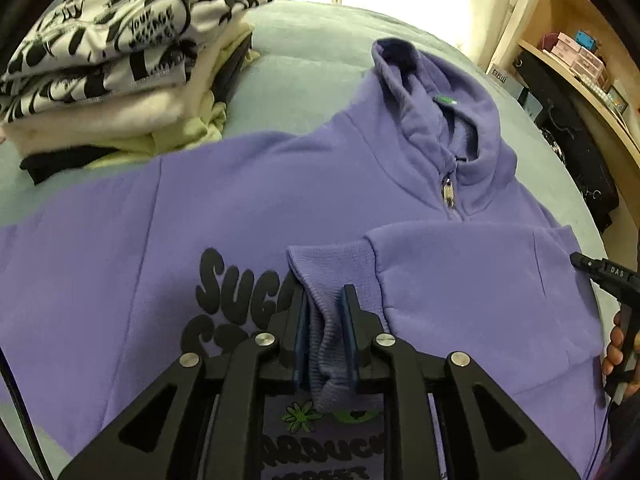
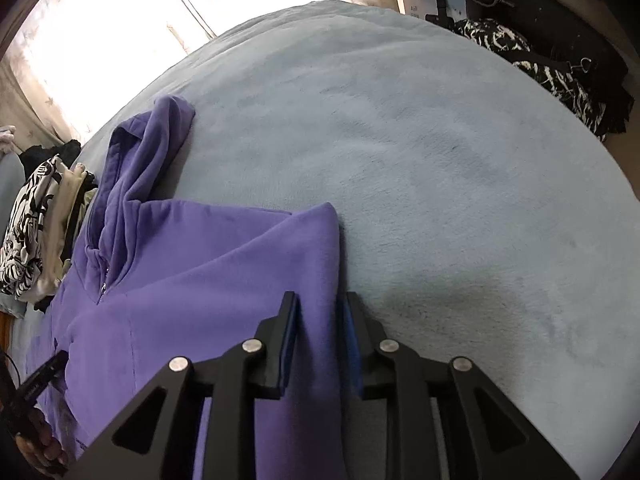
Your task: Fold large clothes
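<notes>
A purple zip hoodie [image 1: 260, 184] with black chest lettering lies front up on a light blue bed cover [image 1: 304, 56]. Its hood [image 1: 436, 92] points away. One sleeve is folded across the chest. My left gripper [image 1: 325, 300] is shut on that sleeve's ribbed cuff [image 1: 320, 272], just above the lettering. My right gripper [image 2: 318, 304] is shut on the folded edge of the hoodie [image 2: 224, 264] at the garment's side, by its shoulder fold. The right gripper also shows at the right edge of the left wrist view [image 1: 600, 272].
A pile of folded clothes [image 1: 120, 72], a black-and-white print on top, stands at the back left of the bed. Wooden shelves [image 1: 580, 60] with boxes and dark bags [image 1: 576, 152] line the right side. More bare bed cover [image 2: 460, 168] lies right of the hoodie.
</notes>
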Motion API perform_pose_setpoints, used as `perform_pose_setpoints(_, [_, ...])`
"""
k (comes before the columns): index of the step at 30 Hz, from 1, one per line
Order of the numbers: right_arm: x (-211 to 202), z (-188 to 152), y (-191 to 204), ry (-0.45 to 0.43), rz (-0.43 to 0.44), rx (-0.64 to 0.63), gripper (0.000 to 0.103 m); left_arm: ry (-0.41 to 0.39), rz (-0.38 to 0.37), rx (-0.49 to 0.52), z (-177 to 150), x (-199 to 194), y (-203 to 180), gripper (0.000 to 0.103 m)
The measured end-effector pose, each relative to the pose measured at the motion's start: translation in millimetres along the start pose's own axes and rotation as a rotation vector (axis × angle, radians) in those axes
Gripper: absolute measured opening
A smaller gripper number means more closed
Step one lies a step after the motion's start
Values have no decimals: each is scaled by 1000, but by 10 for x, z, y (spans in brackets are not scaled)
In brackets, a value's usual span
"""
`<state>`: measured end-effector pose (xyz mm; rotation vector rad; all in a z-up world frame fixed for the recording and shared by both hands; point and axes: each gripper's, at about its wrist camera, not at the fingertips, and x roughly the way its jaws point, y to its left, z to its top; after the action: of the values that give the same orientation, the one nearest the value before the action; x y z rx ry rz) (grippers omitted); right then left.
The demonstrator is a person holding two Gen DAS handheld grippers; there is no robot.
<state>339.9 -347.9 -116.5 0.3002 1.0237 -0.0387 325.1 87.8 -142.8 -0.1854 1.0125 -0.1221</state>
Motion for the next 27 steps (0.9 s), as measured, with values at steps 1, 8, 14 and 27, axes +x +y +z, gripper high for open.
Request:
perform_pose_setpoints(1, [-33, -12, 9, -14, -13, -9, 21, -19, 2, 9, 13, -35, -18, 13])
perform_pose_setpoints(8, [-165, -52, 14, -6, -88, -8, 25, -25, 116, 35, 102, -56, -13, 11])
perform_pose_setpoints(14, [-560, -236, 355, 1, -186, -109, 25, -76, 193, 95, 22, -409, -141, 15])
perform_pose_setpoints(27, [-528, -1027, 1177, 104, 123, -188, 33, 51, 115, 125, -394, -248, -1056, 52])
